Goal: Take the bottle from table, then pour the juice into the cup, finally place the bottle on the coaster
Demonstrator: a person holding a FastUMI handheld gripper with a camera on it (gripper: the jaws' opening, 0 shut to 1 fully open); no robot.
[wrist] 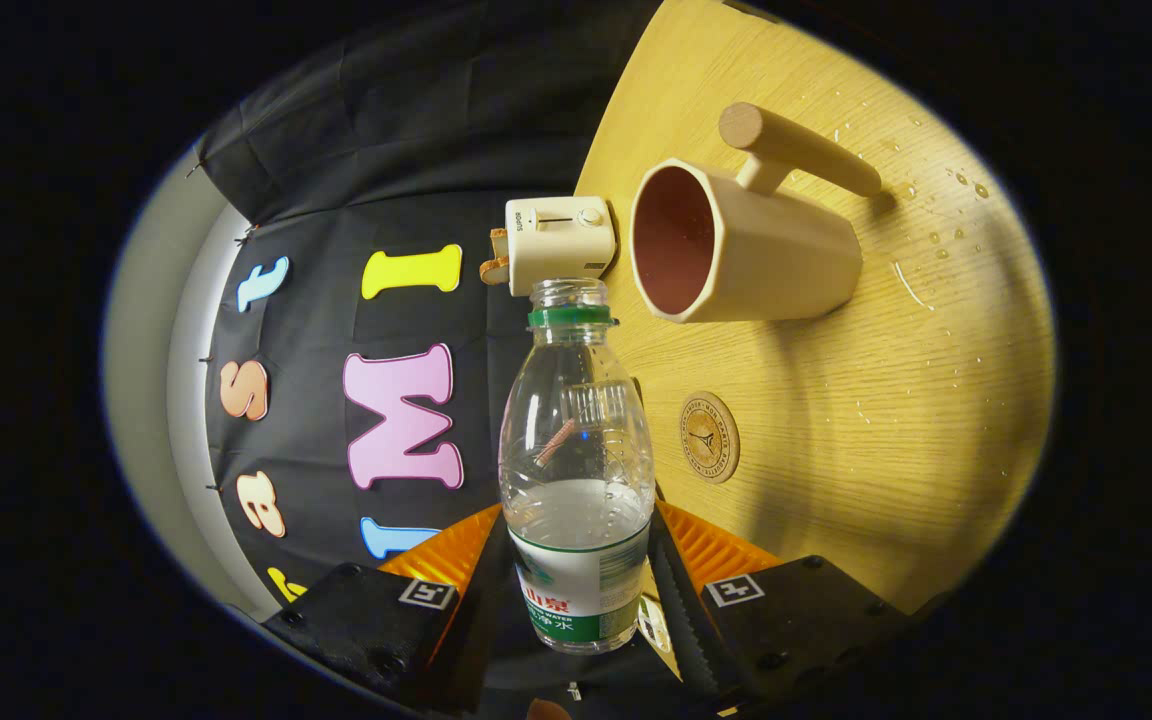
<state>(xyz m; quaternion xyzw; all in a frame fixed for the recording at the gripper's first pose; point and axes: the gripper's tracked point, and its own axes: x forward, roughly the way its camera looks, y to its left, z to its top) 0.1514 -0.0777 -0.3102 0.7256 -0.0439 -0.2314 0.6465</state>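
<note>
Wood table (896, 400): toaster (561, 243) maybe marked "SUPOR"; gripper (576, 560) clamps bottle (576, 470).

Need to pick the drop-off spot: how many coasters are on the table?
1. The round coaster lies flat on the table, beside the bottle held between the gripper fingers, nearer than the cup.
</note>
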